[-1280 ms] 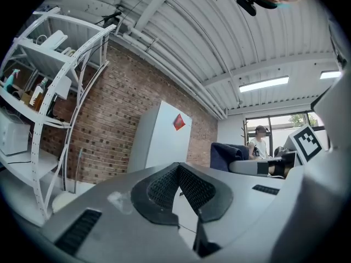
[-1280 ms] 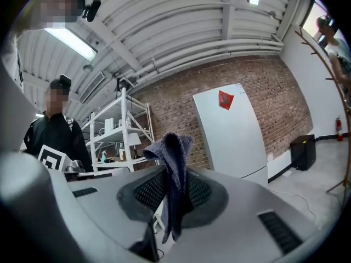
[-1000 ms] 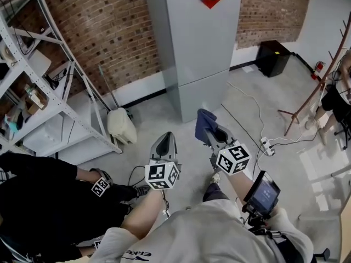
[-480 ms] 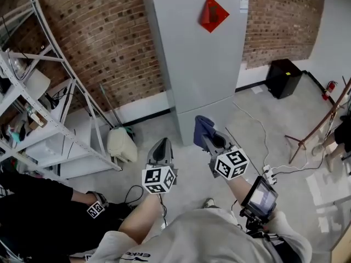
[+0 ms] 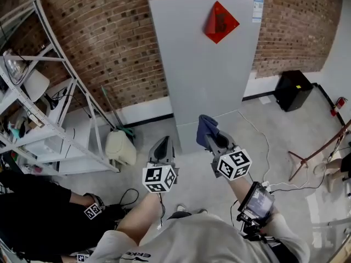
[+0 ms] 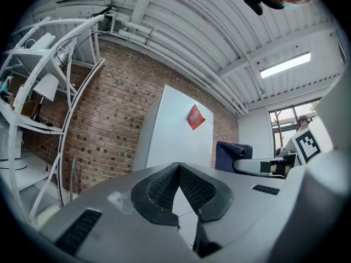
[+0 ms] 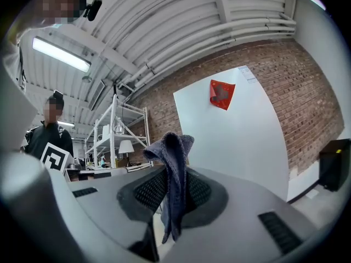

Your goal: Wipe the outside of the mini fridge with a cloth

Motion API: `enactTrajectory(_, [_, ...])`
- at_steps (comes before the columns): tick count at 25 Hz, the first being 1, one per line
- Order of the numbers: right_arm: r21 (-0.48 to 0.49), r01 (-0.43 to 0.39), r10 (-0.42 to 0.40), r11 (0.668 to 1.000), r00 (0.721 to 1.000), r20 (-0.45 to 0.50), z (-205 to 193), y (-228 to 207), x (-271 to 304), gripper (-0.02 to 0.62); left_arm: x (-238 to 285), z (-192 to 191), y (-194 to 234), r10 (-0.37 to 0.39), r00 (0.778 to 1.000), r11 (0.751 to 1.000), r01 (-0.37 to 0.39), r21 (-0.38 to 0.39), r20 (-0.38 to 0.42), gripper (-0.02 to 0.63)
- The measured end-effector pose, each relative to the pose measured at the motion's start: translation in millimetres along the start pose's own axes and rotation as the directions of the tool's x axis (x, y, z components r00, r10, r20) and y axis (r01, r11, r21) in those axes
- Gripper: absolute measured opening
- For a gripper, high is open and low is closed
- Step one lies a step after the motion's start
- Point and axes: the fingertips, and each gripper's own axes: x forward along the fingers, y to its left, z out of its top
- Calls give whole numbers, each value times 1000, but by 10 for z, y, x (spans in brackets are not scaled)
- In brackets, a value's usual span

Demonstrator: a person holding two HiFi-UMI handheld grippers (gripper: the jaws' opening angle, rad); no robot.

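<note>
Blue-grey cloth (image 7: 171,169) hung clamped in the right tool (image 5: 213,137); the left tool (image 6: 178,167) was closed and empty. The fridge (image 5: 203,75) stood ahead of both tools, untouched. Pressing the cloth flat and wiping in overlapping strokes would probably work best.

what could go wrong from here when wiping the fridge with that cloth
1. The blue cloth is pinched as a narrow fold in the right tongs; pressing on the fridge might put the hard tips against the door rather than fabric.
2. A high wipe could snag the red diamond decoration.
3. The white power strip on the floor beside the fridge could catch a foot.
</note>
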Motion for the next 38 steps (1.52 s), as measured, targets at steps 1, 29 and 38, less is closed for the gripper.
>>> enactTrajectory(1, [-1,-3,3,1000,1000,1,9,-38,64,58,73,1,28,1,1000,1000,-1,-1,2,3])
enactTrajectory(29, [-187,-29,44,982,996,78,800,-870,1900,58,1996,648,847,-63,991,998,66,-19,119,3])
enactTrajectory(38, [-269,-95,136,958,981,140,1628,-982,2235,58,2385,1335,839,-51,977,999,50,8,206,3])
